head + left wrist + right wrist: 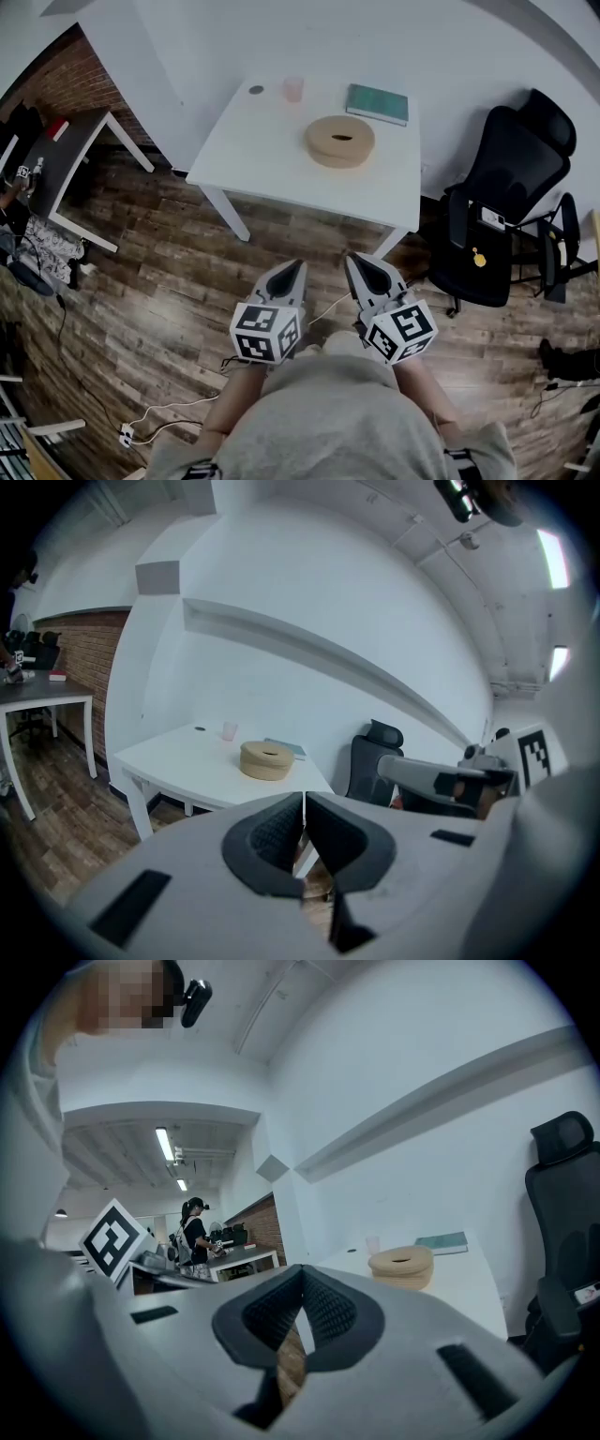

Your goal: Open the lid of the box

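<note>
Box (339, 141): 1 pc, round, low, tan, matte, oval slot in lid; lid on. Sits on white rectangular table (253, 150), well ahead of both claws, apart from them. Left gripper (298, 265) & right gripper (354, 258): grey shells, ribbed dark pads pressed together, nothing btwn. Left marker cube (265, 333), right marker cube (401, 330): black-white square patterns. Beyond box from claws: 1 pink translucent cup (293, 89), 1 flat teal book (377, 103), 1 small dark disc (256, 90). Right of right claw: 1 black office chair (502, 187).
</note>
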Action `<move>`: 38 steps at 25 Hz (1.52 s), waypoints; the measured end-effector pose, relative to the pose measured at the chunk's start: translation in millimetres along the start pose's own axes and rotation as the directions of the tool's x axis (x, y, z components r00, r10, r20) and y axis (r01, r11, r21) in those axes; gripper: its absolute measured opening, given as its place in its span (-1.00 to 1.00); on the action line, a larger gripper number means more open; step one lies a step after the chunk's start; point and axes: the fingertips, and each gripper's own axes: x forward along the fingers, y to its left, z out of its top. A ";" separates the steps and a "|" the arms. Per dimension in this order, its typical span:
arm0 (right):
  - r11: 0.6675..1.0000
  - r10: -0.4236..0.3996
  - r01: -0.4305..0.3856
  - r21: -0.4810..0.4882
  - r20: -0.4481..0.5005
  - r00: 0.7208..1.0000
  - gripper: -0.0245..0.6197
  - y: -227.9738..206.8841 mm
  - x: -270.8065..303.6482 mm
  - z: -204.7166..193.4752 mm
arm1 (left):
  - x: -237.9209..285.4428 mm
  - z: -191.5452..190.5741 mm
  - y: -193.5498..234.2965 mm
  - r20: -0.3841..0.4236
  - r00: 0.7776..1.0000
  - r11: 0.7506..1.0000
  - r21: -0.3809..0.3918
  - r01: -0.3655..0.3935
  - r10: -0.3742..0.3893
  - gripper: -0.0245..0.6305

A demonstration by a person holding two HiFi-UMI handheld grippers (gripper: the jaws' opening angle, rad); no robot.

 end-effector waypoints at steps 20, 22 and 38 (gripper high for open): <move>0.999 0.020 -0.021 -0.029 -0.025 0.999 -0.92 -56.8 103.9 2.7 | 81.0 38.5 70.2 -0.005 1.000 1.000 -0.006 -0.006 0.006 -0.90; 0.999 0.029 -0.030 -0.030 -0.032 0.999 -0.85 -64.4 117.5 6.5 | 92.5 48.1 77.3 -0.007 1.000 1.000 -0.007 -0.006 0.006 -0.90; 0.998 0.004 -0.011 -0.055 -0.129 0.992 -0.49 -132.7 213.6 4.1 | 188.0 91.2 130.3 -0.063 0.997 0.998 0.023 0.055 -0.053 -0.48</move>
